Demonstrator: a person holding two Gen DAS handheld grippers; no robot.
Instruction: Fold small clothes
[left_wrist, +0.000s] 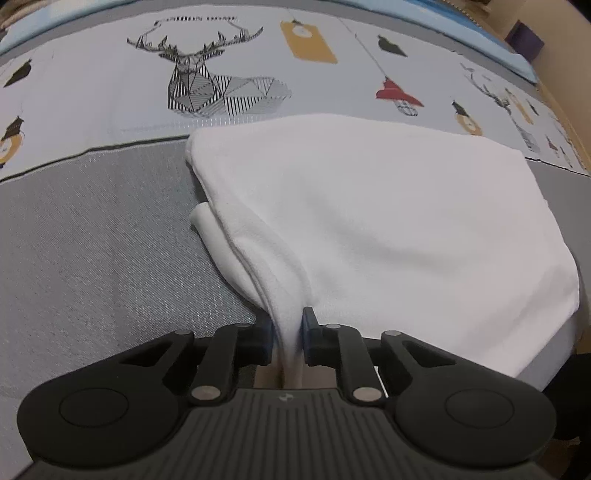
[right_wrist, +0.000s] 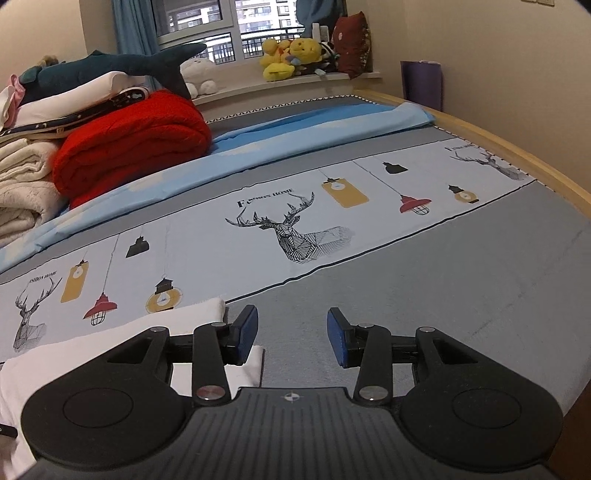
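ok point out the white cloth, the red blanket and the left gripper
white cloth (left_wrist: 369, 221): left wrist view, flat top layer
red blanket (right_wrist: 133, 147): right wrist view, folded front
left gripper (left_wrist: 288, 332): left wrist view, between fingertips

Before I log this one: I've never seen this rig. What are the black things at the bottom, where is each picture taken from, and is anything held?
They are two hand-held grippers, each carrying a camera that looks along its fingers. In the left wrist view, the left gripper is pinched shut on a bunched edge of a white garment lying on a patterned bedspread. In the right wrist view, the right gripper is open and empty above the grey band, the garment's corner to its left. A red blanket and plush toys sit farther back.
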